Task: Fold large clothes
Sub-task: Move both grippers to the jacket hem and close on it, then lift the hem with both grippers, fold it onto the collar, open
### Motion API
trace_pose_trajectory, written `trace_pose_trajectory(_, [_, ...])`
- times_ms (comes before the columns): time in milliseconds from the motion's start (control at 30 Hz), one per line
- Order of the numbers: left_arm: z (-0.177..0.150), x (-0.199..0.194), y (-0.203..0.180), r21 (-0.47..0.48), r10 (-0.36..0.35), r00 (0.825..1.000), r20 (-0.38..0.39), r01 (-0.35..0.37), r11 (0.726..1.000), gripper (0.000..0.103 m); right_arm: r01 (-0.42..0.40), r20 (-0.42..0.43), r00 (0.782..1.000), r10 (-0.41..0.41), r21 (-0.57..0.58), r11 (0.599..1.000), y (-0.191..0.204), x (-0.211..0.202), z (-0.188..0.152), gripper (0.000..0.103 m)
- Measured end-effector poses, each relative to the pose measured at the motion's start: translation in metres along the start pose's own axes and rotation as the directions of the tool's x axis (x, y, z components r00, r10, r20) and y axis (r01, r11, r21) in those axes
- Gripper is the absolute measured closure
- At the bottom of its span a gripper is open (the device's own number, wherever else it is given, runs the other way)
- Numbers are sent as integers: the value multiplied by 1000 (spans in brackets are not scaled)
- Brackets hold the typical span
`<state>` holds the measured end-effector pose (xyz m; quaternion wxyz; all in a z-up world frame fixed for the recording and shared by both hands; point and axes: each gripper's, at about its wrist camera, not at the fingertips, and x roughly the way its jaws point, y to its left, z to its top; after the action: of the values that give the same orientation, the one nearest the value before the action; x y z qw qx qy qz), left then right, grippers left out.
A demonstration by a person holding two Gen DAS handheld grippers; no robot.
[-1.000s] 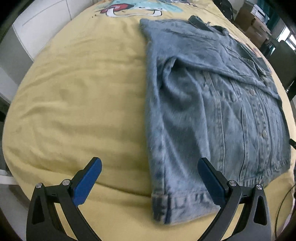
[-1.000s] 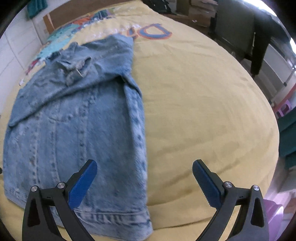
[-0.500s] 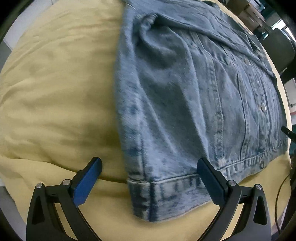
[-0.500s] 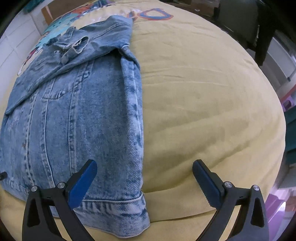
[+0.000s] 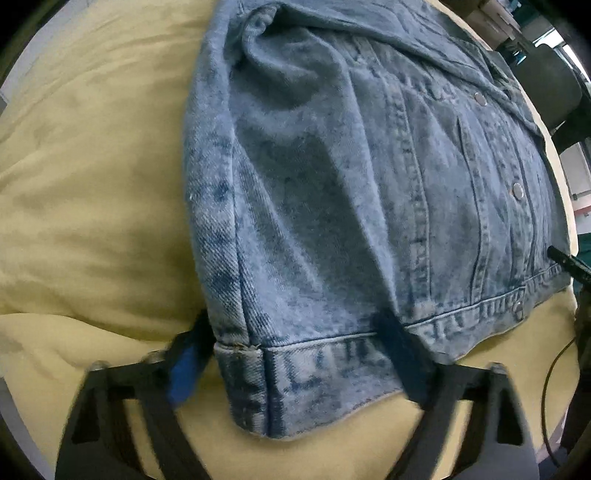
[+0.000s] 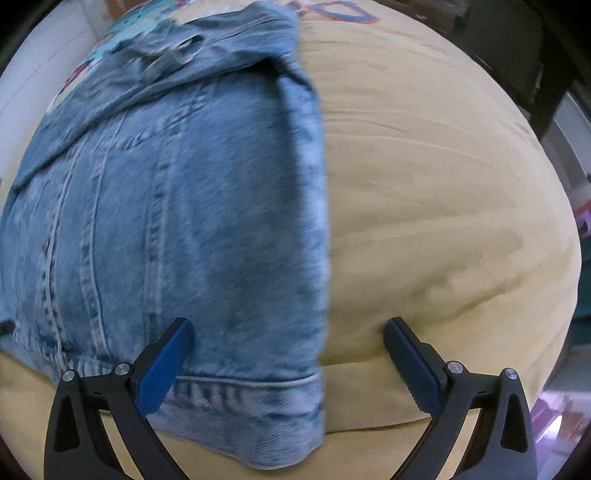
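Observation:
A light blue denim jacket lies buttoned and partly folded on a yellow bedcover. My left gripper points steeply down at the jacket's near left hem corner. Its jaws are closing with that corner between them; one finger is at the folded side edge and the other lies over the denim. In the right wrist view the jacket fills the left half. My right gripper hangs over the near right hem corner, which lies between its wide jaws as they begin closing. One blue pad is above the denim and the other is over the bare cover.
The bed's near edge runs just below both hem corners. A dark chair and a thin cable stand off the bed's right side. A colourful print marks the cover's far end. White cabinets are at the left.
Both grippers have sunk toward the jacket's near hem, which now looms larger. The left jaws have narrowed around the left hem corner. The right jaws have narrowed only slightly.

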<state>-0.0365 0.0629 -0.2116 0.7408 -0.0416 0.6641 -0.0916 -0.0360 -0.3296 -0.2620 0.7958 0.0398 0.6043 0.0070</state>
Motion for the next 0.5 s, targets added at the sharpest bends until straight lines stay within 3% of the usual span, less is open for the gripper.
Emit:
trace_pose_trajectory(33, [0,-2,-2,-5,1,1000,5,-1,1000,44,-11,-6,1000,11,-11,1000,3,1,0,8])
trace_pose_trajectory(100, [0,-4,0,-9,-8,1000,8,8,1000,57,-50,-29,998,49,-29,998,9,2,1,31])
trace_pose_trajectory(133, [0,-6,1,-11,-20,1000,6,20,1000,68,-70,-38,997,68,-34,997,13,1,0,36])
trace_pose_trajectory(167, [1,-8,1,-11,-31,1000,4,31,999,72,-61,-50,997,59,-47,997,16,0,1,39])
trace_pose_trajectory(233, [3,-12,0,-2,-48,999,5,48,999,77,-71,-64,996,67,-61,996,18,-2,2,58])
trace_pose_trajectory(267, [5,-15,-2,6,-51,999,9,51,999,79,-88,-73,994,84,-54,995,18,-4,3,75])
trace_pose_trajectory(500, [24,-51,-13,-25,-159,984,81,161,987,84,-259,-46,964,260,36,965,4,-42,23,88])
